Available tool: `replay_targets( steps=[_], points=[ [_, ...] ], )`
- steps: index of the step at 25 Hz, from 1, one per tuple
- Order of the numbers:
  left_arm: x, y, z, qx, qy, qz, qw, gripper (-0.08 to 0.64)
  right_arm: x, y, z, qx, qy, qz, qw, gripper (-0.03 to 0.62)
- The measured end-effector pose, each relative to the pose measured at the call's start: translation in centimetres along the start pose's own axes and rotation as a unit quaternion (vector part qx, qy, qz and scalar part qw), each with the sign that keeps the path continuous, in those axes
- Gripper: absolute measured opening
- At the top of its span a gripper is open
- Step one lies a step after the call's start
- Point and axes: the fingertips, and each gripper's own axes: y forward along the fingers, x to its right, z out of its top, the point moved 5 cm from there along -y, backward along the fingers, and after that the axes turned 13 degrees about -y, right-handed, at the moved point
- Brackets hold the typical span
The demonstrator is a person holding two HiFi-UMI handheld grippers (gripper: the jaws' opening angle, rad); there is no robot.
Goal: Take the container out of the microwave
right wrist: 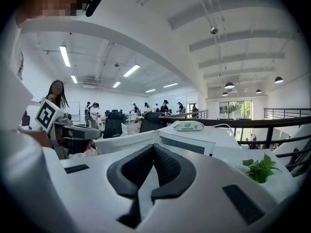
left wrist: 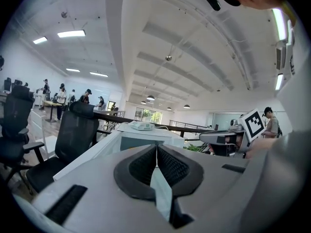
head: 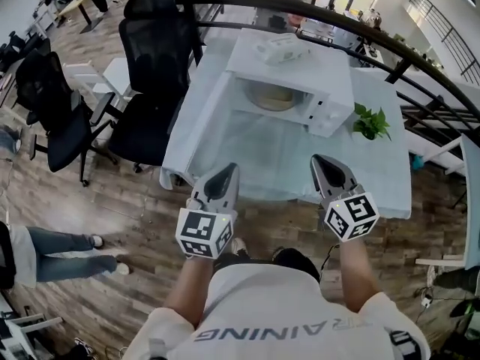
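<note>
A white microwave [head: 300, 77] stands on the pale-covered table [head: 247, 163] with its door [head: 212, 103] swung open to the left. Inside it sits a round beige container [head: 274, 96]. My left gripper [head: 229, 171] and right gripper [head: 322, 161] hover side by side over the table's near edge, well short of the microwave. Both are shut and hold nothing. The left gripper view shows its jaws [left wrist: 156, 147] pressed together with the microwave [left wrist: 146, 140] beyond them. In the right gripper view the jaws [right wrist: 154, 147] also meet, the microwave [right wrist: 189, 142] ahead; the container is hidden in both gripper views.
A small white device [head: 279, 49] lies on top of the microwave. A green plant [head: 371, 122] stands right of it. Black office chairs [head: 154, 66] stand left of the table. A curved black railing [head: 337, 21] runs behind. A person's legs [head: 60, 253] are at the lower left.
</note>
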Motion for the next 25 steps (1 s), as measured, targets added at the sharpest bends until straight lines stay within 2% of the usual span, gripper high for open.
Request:
replay_targets(
  steps=[8,12,17,21,25],
  points=[
    [0.0,1.6,0.4,0.034,-0.018,0.072,0.9967,0.035,3.6,5.3,-1.1,0.004,-0.02,0.073,0.997,0.023],
    [1.5,2.1,0.0,0.058,-0.033,0.114,0.9912,0.035,5.7,7.3,-2.1,-0.003,-0.036,0.119,0.992,0.023],
    [2.6,2.2,-1.3,0.076,-0.047,0.16,0.9832,0.035,6.6,9.9,-3.6,-0.018,-0.067,0.158,0.985,0.024],
    [2.5,2.0,-2.2,0.084,-0.057,0.178,0.9788,0.035,6.7,12.6,-5.1,-0.036,-0.092,0.163,0.982,0.025],
    [2.6,1.9,-2.7,0.085,-0.064,0.178,0.9782,0.035,6.8,16.0,-6.4,-0.065,-0.132,0.158,0.976,0.046]
  ],
)
